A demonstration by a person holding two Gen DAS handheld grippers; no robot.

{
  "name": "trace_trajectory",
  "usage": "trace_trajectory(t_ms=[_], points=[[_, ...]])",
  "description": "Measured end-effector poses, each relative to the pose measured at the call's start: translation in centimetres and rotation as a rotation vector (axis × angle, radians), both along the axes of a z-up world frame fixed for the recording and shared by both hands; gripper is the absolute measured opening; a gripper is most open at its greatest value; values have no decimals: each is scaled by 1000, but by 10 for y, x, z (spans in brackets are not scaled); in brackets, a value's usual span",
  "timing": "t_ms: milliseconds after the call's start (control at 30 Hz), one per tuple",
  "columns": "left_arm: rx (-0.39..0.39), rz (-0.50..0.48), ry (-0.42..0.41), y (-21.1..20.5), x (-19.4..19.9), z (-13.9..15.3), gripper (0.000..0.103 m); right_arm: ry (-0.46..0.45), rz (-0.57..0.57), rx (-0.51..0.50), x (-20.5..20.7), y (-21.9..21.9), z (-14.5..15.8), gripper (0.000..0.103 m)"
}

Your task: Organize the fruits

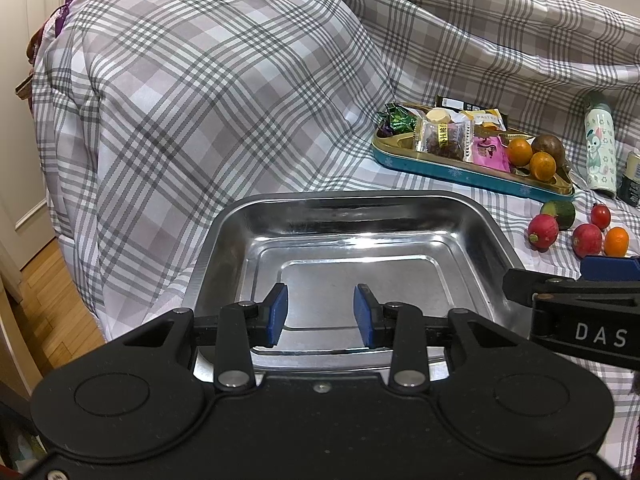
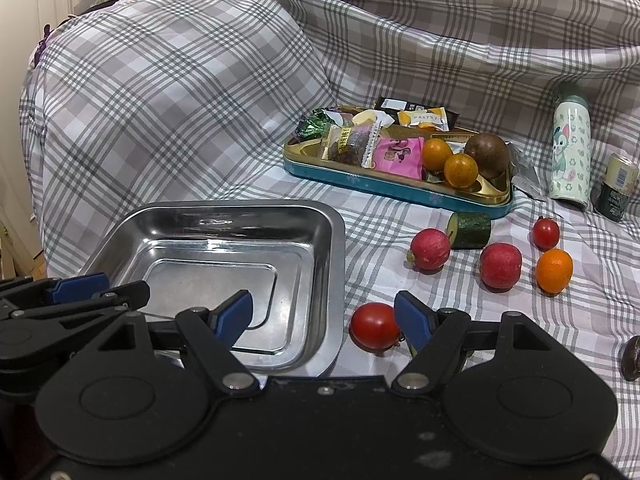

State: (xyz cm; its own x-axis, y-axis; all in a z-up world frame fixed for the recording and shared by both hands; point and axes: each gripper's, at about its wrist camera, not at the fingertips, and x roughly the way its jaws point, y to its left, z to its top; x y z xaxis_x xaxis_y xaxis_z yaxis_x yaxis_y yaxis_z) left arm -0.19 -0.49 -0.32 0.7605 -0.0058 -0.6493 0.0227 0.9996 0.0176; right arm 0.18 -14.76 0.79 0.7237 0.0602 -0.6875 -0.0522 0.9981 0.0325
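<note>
I'm working over a sofa draped in a plaid sheet (image 2: 200,92). The biggest piece on it is the steel tray (image 2: 334,240), empty, sitting at my near left. Behind and to the right is the teal-sided snack tin (image 2: 384,186), crowded with wrapped sweets plus two small oranges (image 2: 461,170) and a brown round fruit (image 2: 487,155). A printed flask (image 2: 571,148) stands further right.

Loose on the sheet, between tin and tray, lie a cucumber stub (image 2: 470,230), two pink-red radish-like pieces (image 2: 430,249), a small orange (image 2: 554,271), a far cherry tomato (image 2: 545,233), and the nearest tomato (image 2: 375,325), just beside the tray's right rim.

My left gripper (image 1: 320,312) hangs over the tray's near edge, jaws partly apart, nothing between them. My right gripper (image 2: 324,318) stands wide open and empty, the nearest tomato just inside its right finger.

I judge nothing is sorted yet: this is the first pick. Next I'd centre the right jaws around that tomato, close gently since it will roll and bruise, then carry it into the tray.
</note>
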Motion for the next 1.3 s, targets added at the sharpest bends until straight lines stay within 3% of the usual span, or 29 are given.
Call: trace_trajectory(t_ms=[600, 867, 1033, 1300], points=[[-37, 21, 42, 5, 5, 2, 45, 12, -32, -3, 6, -8, 3, 79], [59, -4, 100, -13, 9, 2, 45, 80, -157, -7, 26, -62, 20, 79], [21, -59, 117, -34, 8, 13, 45, 105, -266, -26, 34, -102, 28, 79], [-23, -201, 123, -91, 5, 31, 45, 192, -355, 69, 45, -165, 29, 79]])
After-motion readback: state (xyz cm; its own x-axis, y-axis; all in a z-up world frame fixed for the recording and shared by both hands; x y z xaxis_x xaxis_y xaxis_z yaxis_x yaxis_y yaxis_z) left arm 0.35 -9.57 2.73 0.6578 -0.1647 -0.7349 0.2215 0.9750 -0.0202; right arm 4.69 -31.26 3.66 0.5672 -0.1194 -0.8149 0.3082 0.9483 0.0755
